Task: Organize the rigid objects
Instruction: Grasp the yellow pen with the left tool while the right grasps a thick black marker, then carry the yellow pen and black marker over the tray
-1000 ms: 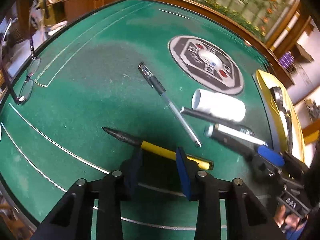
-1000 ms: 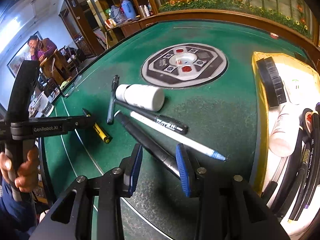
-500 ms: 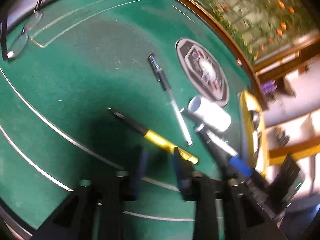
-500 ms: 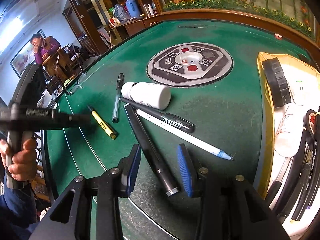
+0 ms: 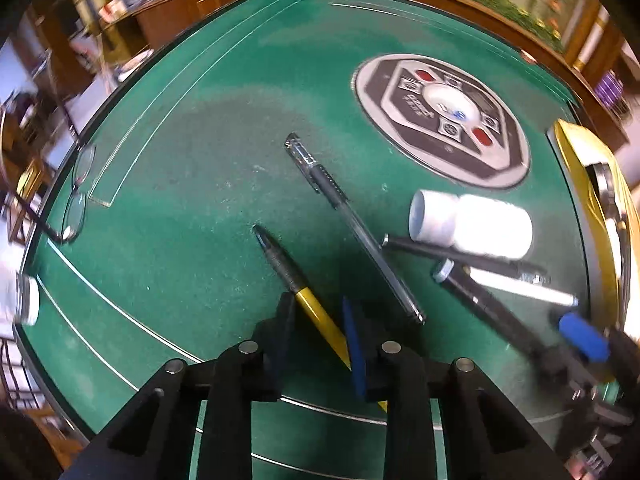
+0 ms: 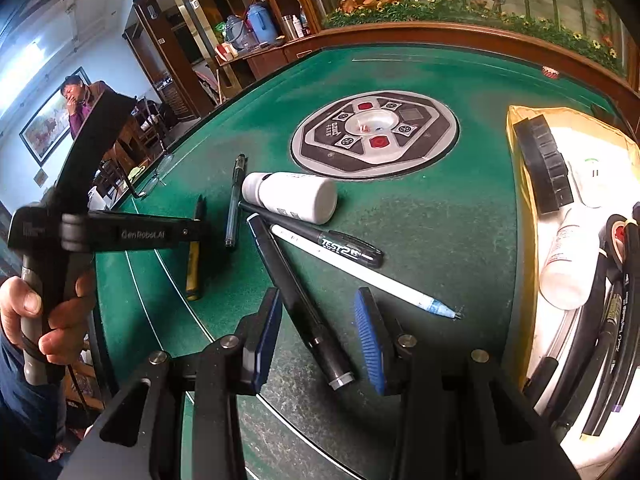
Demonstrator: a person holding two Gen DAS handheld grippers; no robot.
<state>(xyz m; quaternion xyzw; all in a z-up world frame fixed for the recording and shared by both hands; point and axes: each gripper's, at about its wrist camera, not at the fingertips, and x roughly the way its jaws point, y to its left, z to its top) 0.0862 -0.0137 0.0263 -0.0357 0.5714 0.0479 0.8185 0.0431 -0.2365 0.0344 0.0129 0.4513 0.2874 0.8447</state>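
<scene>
Yellow pen [image 5: 316,316] lies on green table [image 5: 192,184] at 6 o'clock between closing left gripper [image 5: 318,330] jaws, not yet pinched; light, stiff, slippery, so grab mid-barrel.

Black marker [image 6: 320,236], lying at six o'clock of the white bottle [image 6: 290,196]: showing "TEST" in white, following characters unclear. Left gripper [image 6: 196,224], its black arm: showing "GenRobot.AI". Remaining print is staying too small to read.
</scene>
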